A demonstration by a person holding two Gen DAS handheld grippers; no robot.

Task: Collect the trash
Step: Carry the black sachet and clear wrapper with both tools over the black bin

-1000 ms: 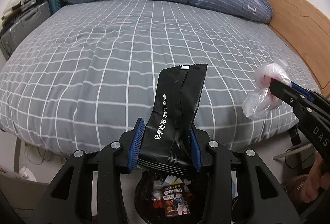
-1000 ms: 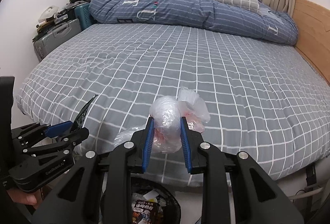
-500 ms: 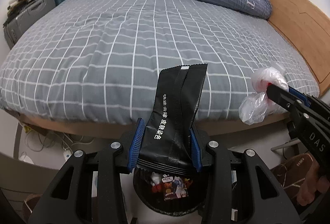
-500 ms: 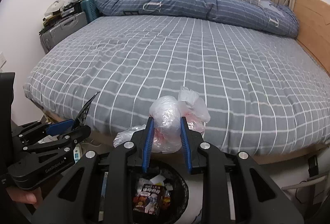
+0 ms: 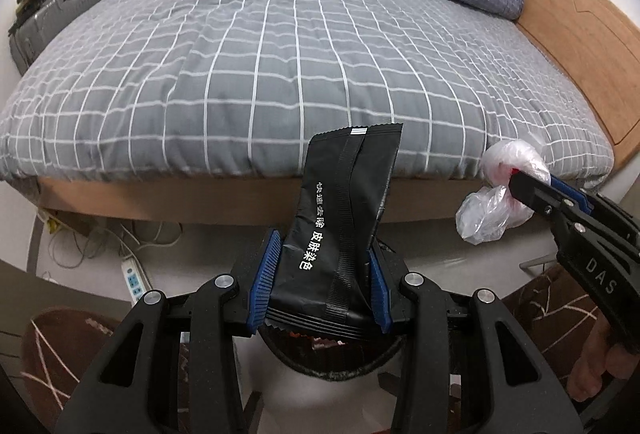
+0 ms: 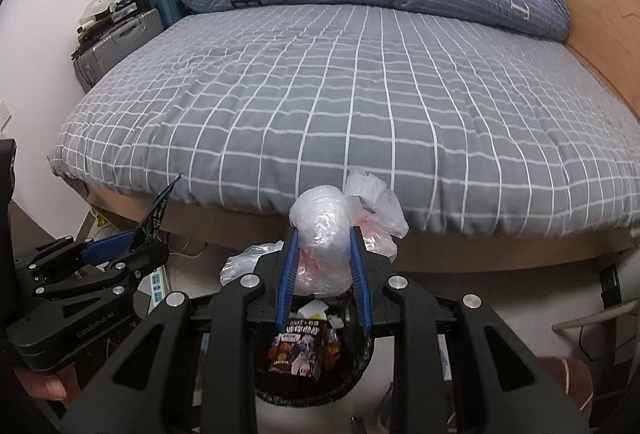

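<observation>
Two grippers holding trash above a bin at the bed's near edge.
A black sachet is clamped by the left gripper; a crumpled clear plastic bag is pinched by the right gripper. The black-lined bin is largely hidden behind the fingers.

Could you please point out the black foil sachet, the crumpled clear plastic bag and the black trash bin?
Black foil sachet (image 5: 340,218): left wrist view, middle of its printed face.
Crumpled clear plastic bag (image 6: 324,234): right wrist view, bulge between the pads.
Black trash bin (image 6: 352,374): right wrist view, right rim.
</observation>
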